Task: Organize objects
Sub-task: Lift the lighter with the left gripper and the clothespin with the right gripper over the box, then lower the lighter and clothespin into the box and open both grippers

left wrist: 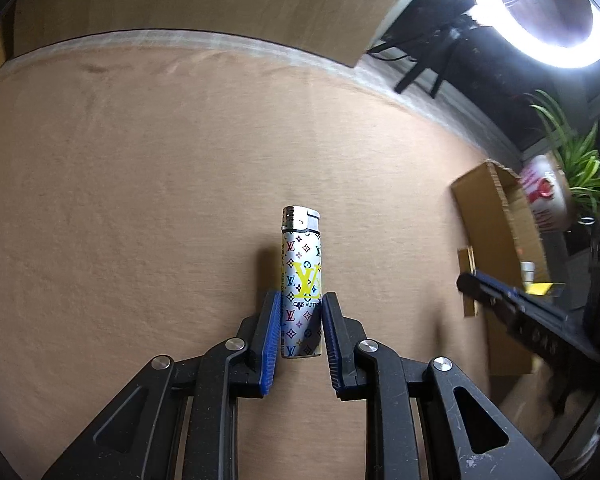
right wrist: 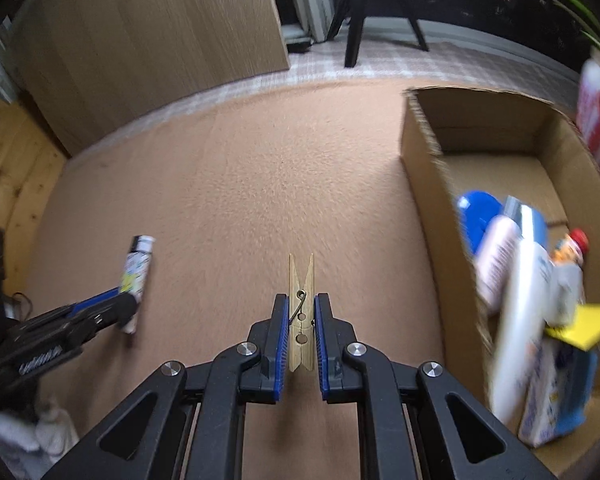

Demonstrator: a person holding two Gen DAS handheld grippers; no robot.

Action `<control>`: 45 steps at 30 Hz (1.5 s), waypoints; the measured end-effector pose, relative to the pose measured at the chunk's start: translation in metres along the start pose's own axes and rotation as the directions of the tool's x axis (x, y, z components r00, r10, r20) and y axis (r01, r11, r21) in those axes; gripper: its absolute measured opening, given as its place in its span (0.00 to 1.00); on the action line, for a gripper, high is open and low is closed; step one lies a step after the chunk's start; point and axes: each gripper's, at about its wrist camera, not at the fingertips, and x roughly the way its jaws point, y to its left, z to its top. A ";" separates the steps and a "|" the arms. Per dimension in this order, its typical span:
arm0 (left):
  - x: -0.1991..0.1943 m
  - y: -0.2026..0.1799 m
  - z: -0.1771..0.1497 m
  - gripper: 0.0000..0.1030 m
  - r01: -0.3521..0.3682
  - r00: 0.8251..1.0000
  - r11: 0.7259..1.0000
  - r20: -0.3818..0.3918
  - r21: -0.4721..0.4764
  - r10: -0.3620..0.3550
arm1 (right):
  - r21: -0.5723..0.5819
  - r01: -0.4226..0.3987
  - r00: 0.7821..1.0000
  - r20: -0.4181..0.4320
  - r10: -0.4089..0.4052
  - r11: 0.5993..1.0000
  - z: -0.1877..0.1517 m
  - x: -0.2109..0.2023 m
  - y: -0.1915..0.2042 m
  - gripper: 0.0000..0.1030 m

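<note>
Wooden spring clothespin [right wrist: 301, 316] clamped lengthwise in right gripper [right wrist: 301, 334], lifted above tan cloth table [right wrist: 228, 184], presumably bound for brown cardboard box [right wrist: 424, 168]. Patterned white lighter [left wrist: 301, 280] pinched upright in left gripper [left wrist: 301, 332], awaiting its turn.

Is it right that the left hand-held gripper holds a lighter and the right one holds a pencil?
Not quite. The right hand-held gripper holds a wooden clothespin, not a pencil, as the right wrist view shows. The left hand-held gripper does hold the lighter.

Lighter [left wrist: 301, 284] white, multicolour monogram; clothespin [right wrist: 301, 312] pale wood; fingers [right wrist: 283, 336] blue-padded.
</note>
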 end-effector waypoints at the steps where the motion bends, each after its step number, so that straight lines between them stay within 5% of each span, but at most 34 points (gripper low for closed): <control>1: -0.002 -0.003 0.000 0.21 0.013 1.000 1.000 0.004 -0.005 -0.013 | 0.008 -0.004 1.000 0.016 0.004 1.000 -0.004 -0.009 -0.004 0.11; 8: -0.011 -0.046 0.004 0.21 0.093 0.995 0.996 0.033 0.016 -0.094 | 0.045 0.021 0.991 0.130 -0.026 0.999 -0.017 -0.064 -0.036 0.11; 15: -0.018 -0.114 0.010 0.22 0.121 0.990 0.983 0.057 0.137 -0.129 | 0.065 0.109 0.970 0.214 -0.120 0.992 -0.023 -0.100 -0.067 0.11; 27: 0.002 -0.224 0.020 0.22 0.088 0.992 0.930 0.056 0.357 -0.115 | 0.134 0.134 0.954 0.249 -0.165 0.982 -0.027 -0.123 -0.116 0.11; 45: 0.052 -0.297 0.033 0.22 0.037 0.996 0.890 0.050 0.454 -0.067 | 0.144 0.126 0.957 0.244 -0.158 0.982 -0.016 -0.118 -0.144 0.11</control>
